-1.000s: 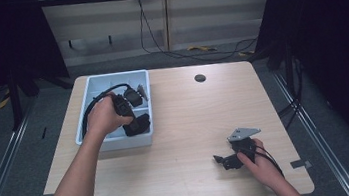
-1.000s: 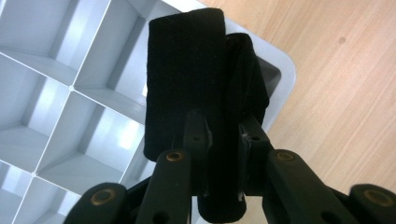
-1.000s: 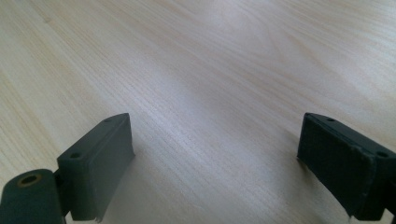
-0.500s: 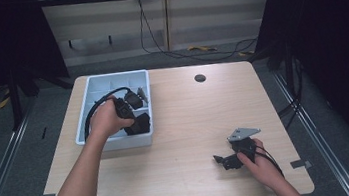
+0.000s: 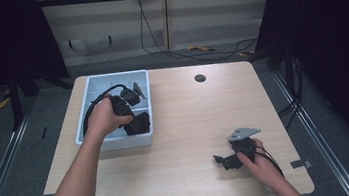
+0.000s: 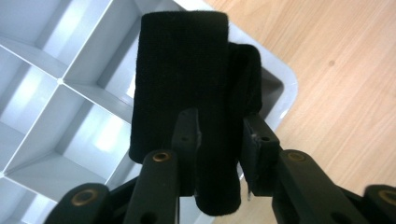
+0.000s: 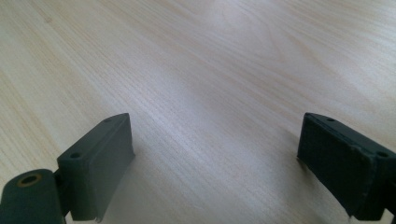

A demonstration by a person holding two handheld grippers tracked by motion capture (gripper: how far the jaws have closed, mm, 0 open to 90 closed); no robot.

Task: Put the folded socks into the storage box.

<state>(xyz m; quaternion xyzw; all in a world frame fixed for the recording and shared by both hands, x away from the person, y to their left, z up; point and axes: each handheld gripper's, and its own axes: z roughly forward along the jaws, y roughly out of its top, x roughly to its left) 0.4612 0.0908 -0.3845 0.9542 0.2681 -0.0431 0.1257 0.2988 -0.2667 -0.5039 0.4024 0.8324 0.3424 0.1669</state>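
left gripper [image 6: 219, 140] clamping black strap [image 6: 187, 93] above tray [image 6: 280, 79] corner, right gripper [image 7: 215, 163] wide apart over bare table [image 7: 210, 70]

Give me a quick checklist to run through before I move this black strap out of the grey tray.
1. Left gripper shut on the black strap: ok.
2. Strap lifted free of the grey tray: cannot tell; it hangs over the corner compartment.
3. Strap whole in the grip: not ok; a folded part sits outside one jaw.
4. Right gripper open and holding nothing: ok.
5. Bare table between tray and right gripper for setting it down: ok.
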